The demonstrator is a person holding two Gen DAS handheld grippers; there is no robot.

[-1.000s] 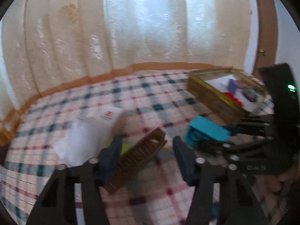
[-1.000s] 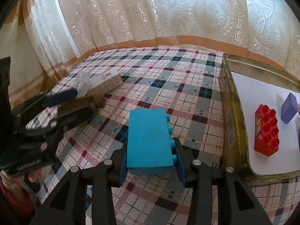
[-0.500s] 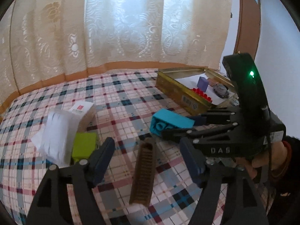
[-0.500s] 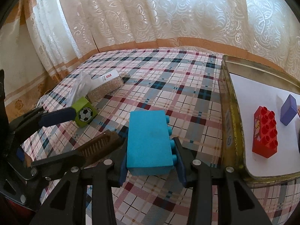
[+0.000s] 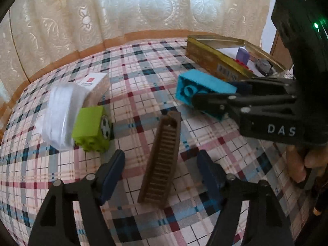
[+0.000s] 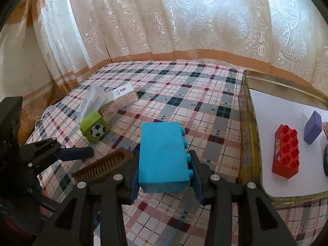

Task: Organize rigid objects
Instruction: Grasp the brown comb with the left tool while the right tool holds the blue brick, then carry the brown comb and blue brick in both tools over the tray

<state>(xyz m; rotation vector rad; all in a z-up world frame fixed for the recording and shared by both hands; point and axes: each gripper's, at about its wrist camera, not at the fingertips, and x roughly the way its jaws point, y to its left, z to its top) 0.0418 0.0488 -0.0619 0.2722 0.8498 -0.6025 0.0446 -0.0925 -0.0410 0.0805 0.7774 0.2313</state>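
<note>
**Blue block held in the right claw, brush lying loose under the left**

The left claw (image 5: 162, 168) stood spread wide, its two blue pads on either side of the brown brush (image 5: 162, 160) without touching it. The brush lay flat on the checked tabletop (image 5: 133, 78), bristles up, running away from the camera. To its left sat a green block (image 5: 91, 128) with a football printed on one face, touching a crumpled clear plastic bag (image 5: 57, 114) and a small white-topped box (image 5: 96, 82) just beyond it.

The right claw (image 6: 164, 176) was clamped on a blue block (image 6: 162, 153), pads pressed to its two long sides, studs pointing right, the block lifted above the cloth. On the right, just beside it, stood a gold tin tray (image 6: 246, 123) lined with white paper. Inside lay a red studded block (image 6: 286, 151) and, farther back, a purple block (image 6: 312, 127), apart from each other. A lace curtain (image 6: 184, 20) hung along the far edge.
</note>
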